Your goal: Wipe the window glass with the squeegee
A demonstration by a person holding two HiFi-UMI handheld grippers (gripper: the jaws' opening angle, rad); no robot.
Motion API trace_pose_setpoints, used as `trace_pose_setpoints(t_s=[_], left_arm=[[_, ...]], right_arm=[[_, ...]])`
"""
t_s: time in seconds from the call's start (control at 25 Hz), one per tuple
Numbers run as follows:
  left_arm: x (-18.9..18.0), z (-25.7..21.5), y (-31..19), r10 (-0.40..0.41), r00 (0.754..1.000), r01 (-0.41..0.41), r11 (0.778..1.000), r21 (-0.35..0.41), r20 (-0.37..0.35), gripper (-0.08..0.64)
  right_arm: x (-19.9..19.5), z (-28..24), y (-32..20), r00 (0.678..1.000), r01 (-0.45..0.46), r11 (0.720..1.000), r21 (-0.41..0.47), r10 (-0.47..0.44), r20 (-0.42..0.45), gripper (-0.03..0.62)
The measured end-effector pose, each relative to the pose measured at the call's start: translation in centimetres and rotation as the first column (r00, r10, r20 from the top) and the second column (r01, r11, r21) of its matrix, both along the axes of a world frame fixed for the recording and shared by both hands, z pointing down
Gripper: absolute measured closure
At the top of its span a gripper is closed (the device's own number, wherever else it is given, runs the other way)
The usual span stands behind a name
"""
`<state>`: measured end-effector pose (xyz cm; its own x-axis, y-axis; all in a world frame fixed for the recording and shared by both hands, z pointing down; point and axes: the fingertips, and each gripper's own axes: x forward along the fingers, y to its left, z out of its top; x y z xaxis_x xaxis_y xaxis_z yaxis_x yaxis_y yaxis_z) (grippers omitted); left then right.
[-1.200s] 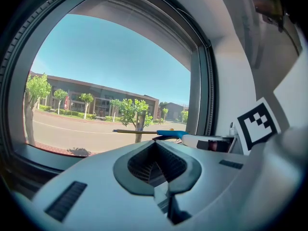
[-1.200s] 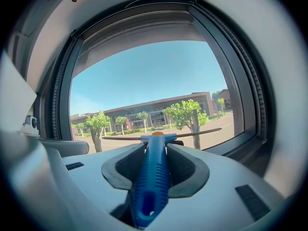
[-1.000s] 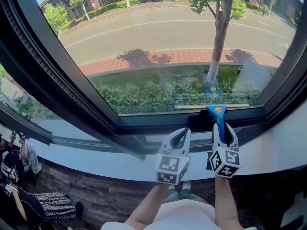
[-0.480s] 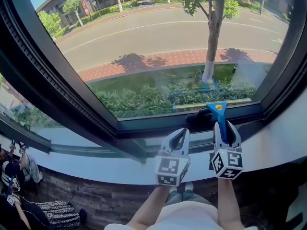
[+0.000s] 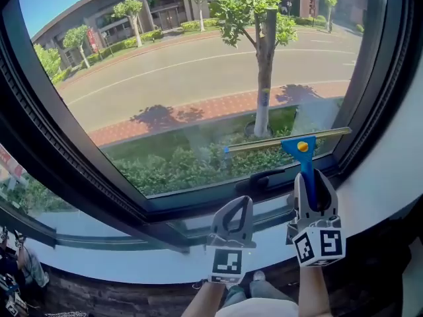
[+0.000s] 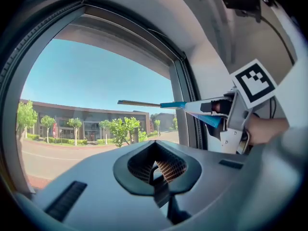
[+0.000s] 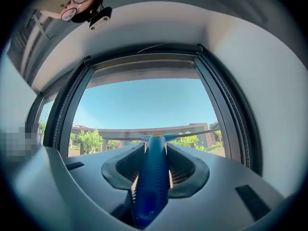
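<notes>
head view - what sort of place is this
Indoors at a large window facing a street; which kind of building is unclear. Clues: the dark window frame, the white sill, and the road and tree outside.

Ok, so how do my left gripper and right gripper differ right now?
The right gripper is shut on the squeegee, holding its blue handle; the left gripper is shut on nothing. The right gripper sits higher, nearer the window glass; the left gripper sits lower, by the sill. Both point toward that glass.
</notes>
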<state>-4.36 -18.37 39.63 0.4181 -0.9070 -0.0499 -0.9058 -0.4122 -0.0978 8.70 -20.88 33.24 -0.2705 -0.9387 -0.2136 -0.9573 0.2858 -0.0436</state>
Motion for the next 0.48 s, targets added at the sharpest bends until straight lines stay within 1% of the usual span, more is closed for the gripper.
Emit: trace_pose_setpoints(t_s=[0.04, 0.12, 0.2, 0.32, 0.4, 0.48], left_arm=[[-0.2, -0.5, 0.4, 0.0, 1.0, 0.001, 1.0, 0.017, -0.021, 0.557], [-0.6, -0.8, 1.3, -0.022, 0.999, 0.023, 0.998, 0.051, -0.024, 0.557], [-1.0, -1.1, 1.1, -0.059, 0.998, 0.061, 0.995, 0.075, -0.027, 0.557], [-1.4, -2.7, 0.2, -0.118, 0.992, 0.122, 0.987, 0.107, -0.045, 0.557], [-0.7, -4.1, -0.2, -0.138, 0.988, 0.146, 0.979, 0.14, -0.068, 0.557], [0.6, -5.0, -0.4, -0.143, 0.984, 0.158, 0.975, 0.158, -0.102, 0.557]], right_arm=[[0.2, -1.0, 0.3, 1.0, 0.001, 1.0, 0.025, -0.001, 0.007, 0.443], [1.1, -2.6, 0.9, 1.0, -0.006, 0.997, 0.079, 0.005, 0.015, 0.443], [2.3, -4.4, 0.6, 1.0, -0.013, 0.99, 0.142, 0.009, 0.028, 0.443], [3.2, -8.6, -1.0, 0.999, 0.018, 0.975, 0.224, -0.028, 0.043, 0.443], [4.1, -11.9, -1.7, 0.997, 0.045, 0.962, 0.269, -0.058, 0.041, 0.443], [5.5, -15.2, -1.7, 0.998, 0.045, 0.946, 0.32, -0.06, 0.037, 0.443]])
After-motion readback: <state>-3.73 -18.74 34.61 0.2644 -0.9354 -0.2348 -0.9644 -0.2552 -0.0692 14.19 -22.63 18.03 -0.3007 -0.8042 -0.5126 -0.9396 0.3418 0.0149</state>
